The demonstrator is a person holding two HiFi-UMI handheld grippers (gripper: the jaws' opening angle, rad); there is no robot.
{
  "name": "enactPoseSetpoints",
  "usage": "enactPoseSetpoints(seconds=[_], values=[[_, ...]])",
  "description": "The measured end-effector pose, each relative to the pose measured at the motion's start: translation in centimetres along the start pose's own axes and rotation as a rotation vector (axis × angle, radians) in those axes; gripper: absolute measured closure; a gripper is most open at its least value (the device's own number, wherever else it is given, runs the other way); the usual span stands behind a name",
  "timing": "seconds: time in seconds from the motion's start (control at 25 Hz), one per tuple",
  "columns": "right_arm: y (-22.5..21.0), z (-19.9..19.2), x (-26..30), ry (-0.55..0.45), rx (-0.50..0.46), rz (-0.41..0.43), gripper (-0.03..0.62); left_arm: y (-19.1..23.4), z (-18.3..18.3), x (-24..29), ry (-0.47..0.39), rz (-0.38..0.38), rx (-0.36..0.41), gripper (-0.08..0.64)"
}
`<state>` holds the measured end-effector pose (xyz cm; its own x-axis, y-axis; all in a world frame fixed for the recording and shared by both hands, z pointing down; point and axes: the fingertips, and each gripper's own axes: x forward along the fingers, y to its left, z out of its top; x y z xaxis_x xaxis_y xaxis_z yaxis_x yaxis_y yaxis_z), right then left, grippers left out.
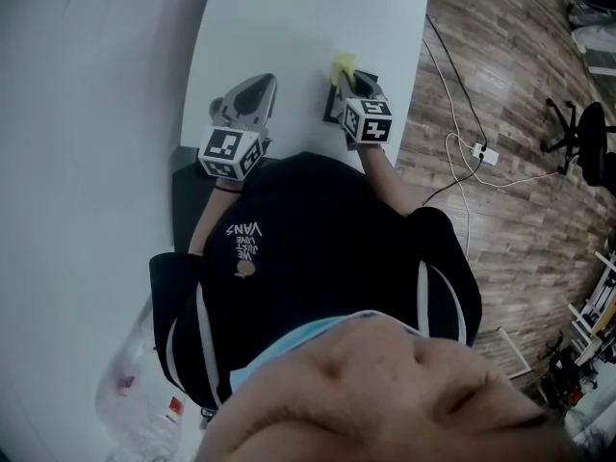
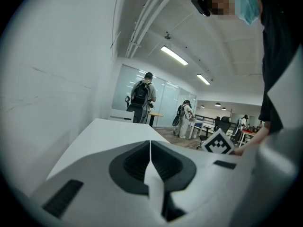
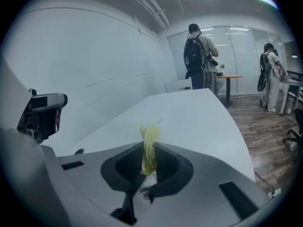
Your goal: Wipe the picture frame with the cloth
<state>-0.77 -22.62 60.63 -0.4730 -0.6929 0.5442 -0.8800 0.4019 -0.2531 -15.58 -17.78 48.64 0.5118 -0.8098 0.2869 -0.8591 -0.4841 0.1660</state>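
My right gripper (image 1: 350,78) is held over the white table (image 1: 289,27), shut on a small yellow cloth (image 1: 343,65). In the right gripper view the cloth (image 3: 149,143) sticks up as a crumpled tuft from between the closed jaws of that gripper (image 3: 147,161). To its left, my left gripper (image 1: 259,83) hovers over the table with its jaws shut together and nothing between them; the left gripper view shows its (image 2: 150,149) pads meeting in a thin line. No picture frame shows clearly. A dark flat panel (image 1: 185,195) lies under my left forearm; I cannot tell what it is.
A white wall (image 1: 87,114) runs along the table's left side. On the wood floor to the right lie cables and a power strip (image 1: 483,153), with an office chair (image 1: 587,142) beyond. A clear plastic bag (image 1: 140,393) sits at lower left. People with backpacks (image 3: 199,56) stand far off.
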Motion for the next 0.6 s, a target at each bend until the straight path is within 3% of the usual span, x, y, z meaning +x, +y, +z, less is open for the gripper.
enactPoseSetpoints(seconds=[0.6], values=[[-1.7, -2.1, 0.7, 0.078, -0.030, -0.064, 0.546, -1.1, 0.0, 0.2, 0.001, -0.010, 0.005, 0.543]])
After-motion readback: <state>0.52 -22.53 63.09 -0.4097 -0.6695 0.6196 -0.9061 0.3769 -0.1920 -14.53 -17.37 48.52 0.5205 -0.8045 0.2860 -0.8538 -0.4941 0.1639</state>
